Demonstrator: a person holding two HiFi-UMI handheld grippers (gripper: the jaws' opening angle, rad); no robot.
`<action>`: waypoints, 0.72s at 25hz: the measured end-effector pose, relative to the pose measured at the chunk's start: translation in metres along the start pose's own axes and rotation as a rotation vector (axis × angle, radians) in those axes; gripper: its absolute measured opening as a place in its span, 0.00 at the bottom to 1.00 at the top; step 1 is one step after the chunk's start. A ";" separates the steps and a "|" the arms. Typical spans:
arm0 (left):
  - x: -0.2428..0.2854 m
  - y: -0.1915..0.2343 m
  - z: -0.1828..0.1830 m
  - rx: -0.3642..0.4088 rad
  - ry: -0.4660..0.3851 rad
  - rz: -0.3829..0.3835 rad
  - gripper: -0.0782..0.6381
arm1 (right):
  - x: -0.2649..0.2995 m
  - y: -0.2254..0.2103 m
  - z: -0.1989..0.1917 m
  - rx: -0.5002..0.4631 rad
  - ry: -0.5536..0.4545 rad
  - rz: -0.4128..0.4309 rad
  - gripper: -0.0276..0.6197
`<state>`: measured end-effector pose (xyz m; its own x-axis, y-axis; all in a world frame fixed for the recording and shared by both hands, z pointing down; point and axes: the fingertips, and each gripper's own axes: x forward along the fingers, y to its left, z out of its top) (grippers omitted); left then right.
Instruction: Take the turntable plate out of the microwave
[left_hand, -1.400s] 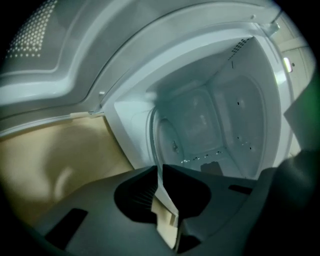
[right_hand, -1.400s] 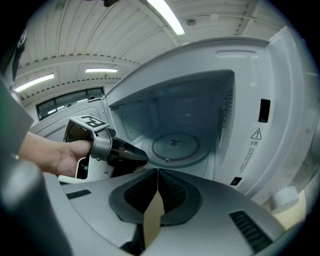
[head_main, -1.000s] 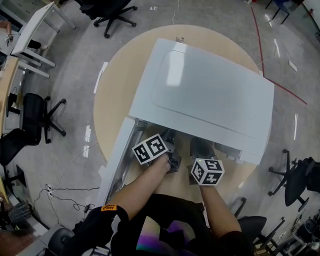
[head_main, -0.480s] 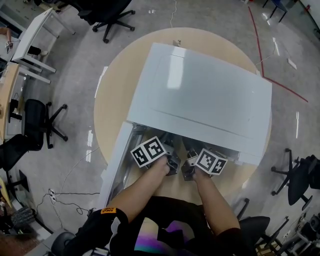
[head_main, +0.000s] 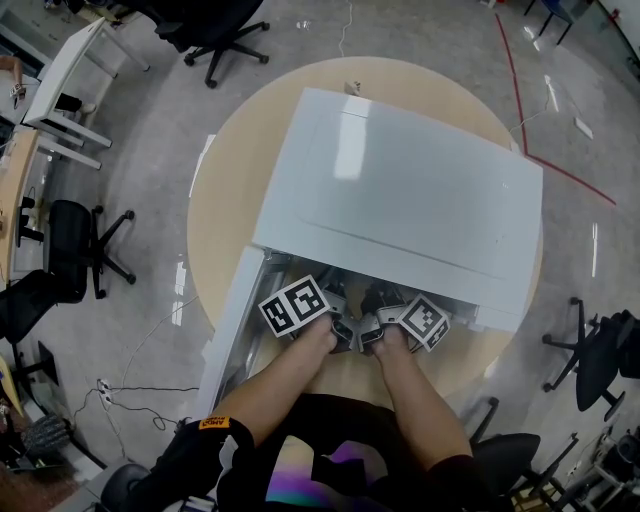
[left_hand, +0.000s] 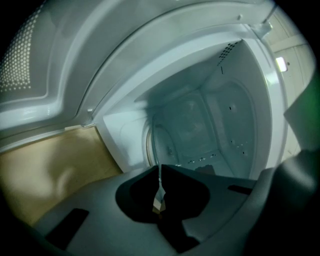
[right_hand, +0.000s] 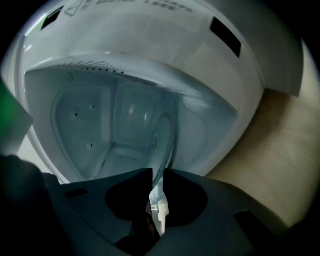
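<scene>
Head view looked steeply down from high over the boxy white microwave (head_main: 400, 190); left and right gripper views sat right at its mouth, facing in, both sharing the pale cavity (left_hand: 210, 120)

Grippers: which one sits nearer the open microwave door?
The left gripper, close beside the door; the right gripper, jaws just closing round the plate rim, sits farther.

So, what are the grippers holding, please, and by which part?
The left gripper holds the glass turntable plate by its near rim; the right gripper, jaws just closing, straddles that rim, seemingly not clamped yet.
</scene>
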<state>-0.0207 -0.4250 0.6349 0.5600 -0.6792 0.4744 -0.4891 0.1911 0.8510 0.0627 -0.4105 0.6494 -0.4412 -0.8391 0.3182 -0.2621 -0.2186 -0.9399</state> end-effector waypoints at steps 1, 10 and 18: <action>0.001 0.000 0.000 -0.001 0.002 -0.001 0.20 | 0.000 0.000 0.001 0.034 -0.008 0.018 0.16; 0.001 0.000 -0.004 -0.012 0.035 -0.026 0.20 | -0.002 0.004 0.005 0.153 -0.044 0.120 0.11; 0.000 -0.004 -0.006 -0.052 0.056 -0.094 0.20 | -0.006 0.014 0.008 0.149 -0.049 0.141 0.11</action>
<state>-0.0144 -0.4218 0.6328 0.6385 -0.6558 0.4028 -0.3983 0.1663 0.9021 0.0680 -0.4127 0.6332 -0.4213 -0.8890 0.1791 -0.0691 -0.1654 -0.9838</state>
